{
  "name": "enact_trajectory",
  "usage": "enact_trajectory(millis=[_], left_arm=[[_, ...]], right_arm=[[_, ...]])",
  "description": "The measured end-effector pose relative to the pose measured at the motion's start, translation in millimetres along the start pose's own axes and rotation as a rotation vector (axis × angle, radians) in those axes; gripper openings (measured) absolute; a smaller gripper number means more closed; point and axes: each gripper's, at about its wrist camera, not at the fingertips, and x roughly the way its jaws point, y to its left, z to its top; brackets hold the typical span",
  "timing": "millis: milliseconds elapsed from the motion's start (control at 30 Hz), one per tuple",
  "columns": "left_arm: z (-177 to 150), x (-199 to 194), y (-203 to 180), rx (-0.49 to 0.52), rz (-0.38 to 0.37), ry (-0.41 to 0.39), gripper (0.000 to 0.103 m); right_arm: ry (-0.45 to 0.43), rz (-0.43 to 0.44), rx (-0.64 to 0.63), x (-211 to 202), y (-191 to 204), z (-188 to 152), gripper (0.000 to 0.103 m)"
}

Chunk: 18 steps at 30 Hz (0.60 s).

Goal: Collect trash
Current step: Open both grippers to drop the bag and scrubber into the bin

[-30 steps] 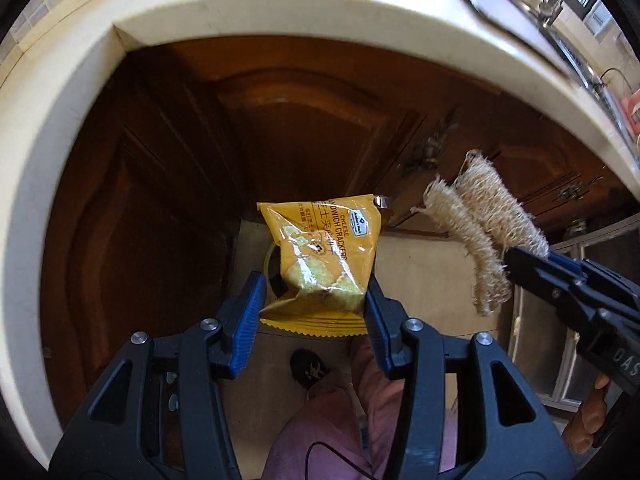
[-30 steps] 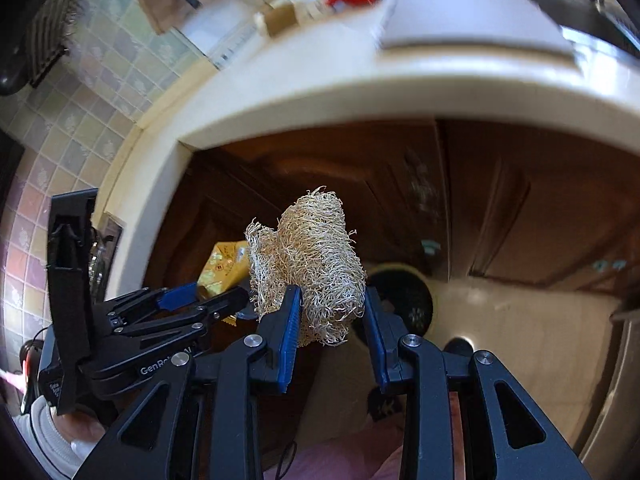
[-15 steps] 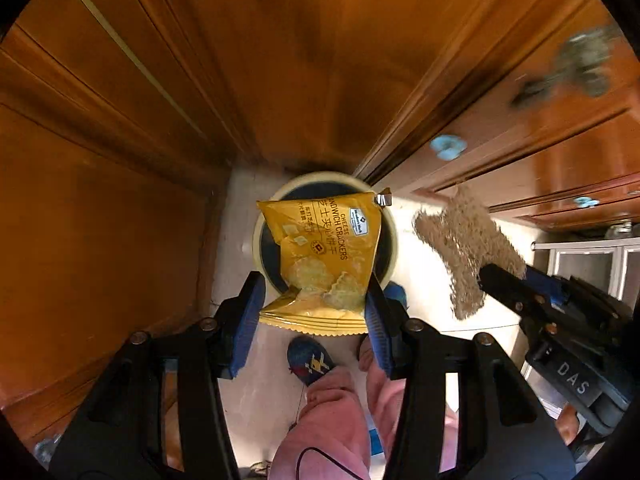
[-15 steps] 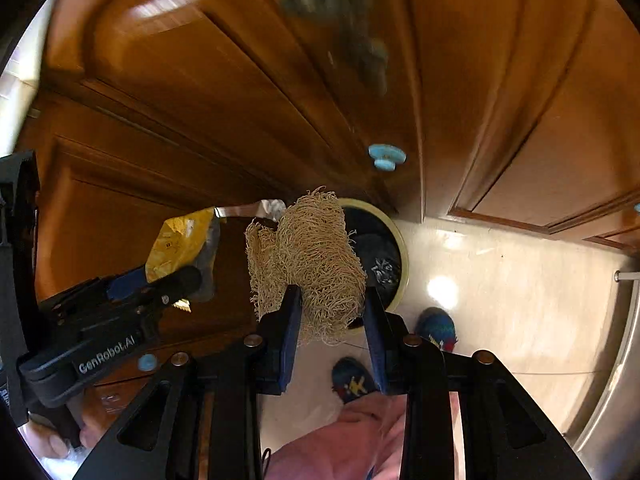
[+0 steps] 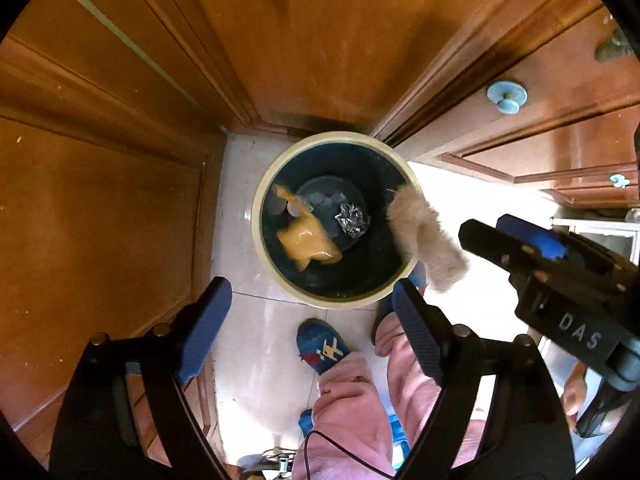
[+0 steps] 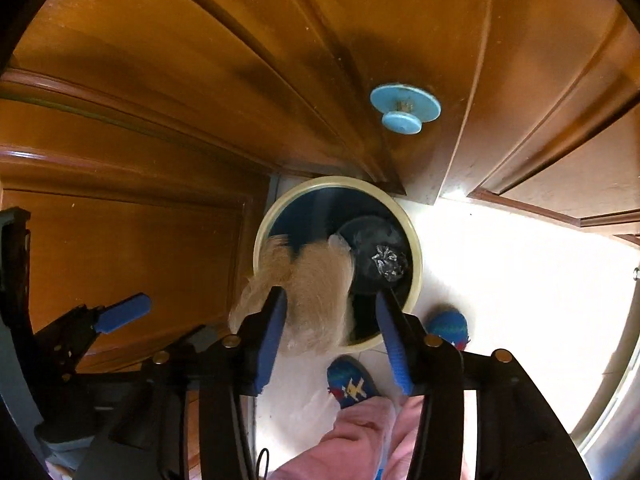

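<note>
Drop step: your left gripper (image 5: 306, 320) had just opened wide, empty, packet (image 5: 308, 240) in the bin (image 5: 256, 216). Right gripper (image 6: 330, 340) was opening too, loofah (image 6: 316, 296) loose (over the rim). Next: confirm it lands inside.

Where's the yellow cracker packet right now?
In the left wrist view the yellow cracker packet is inside the bin, on its left side, beside the foil ball, clear of the open left gripper.

Wooden cabinet doors (image 5: 120, 208), blue knob (image 6: 404, 110), slipper (image 5: 324, 346)
</note>
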Motion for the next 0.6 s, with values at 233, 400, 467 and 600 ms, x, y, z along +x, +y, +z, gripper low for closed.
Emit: enact_trajectory(millis=[233,400,467,600], left_arm=[[2.3,-5.1,10.5,-0.005,0.000,-0.017,0.081],[-2.0,-21.5,11.3,-0.004,0.015,-0.031,0.081],[-4.3,-29.0,10.9,0.000,0.017,-0.035,0.081],[-10.1,-57.0,9.6,0.009,0.019,-0.048,0.081]], right_arm=[[0.002,0.011,-0.017,-4.5,7.3,-5.1,0.052],[-0.006,0.026,-0.021,-5.2,4.0,-13.4,0.052],[-0.008,0.024,-0.020,-9.8,3.5,-18.3,0.052],[-0.018,0.019,-0.001,-30.9,4.1,-28.1,0.052]])
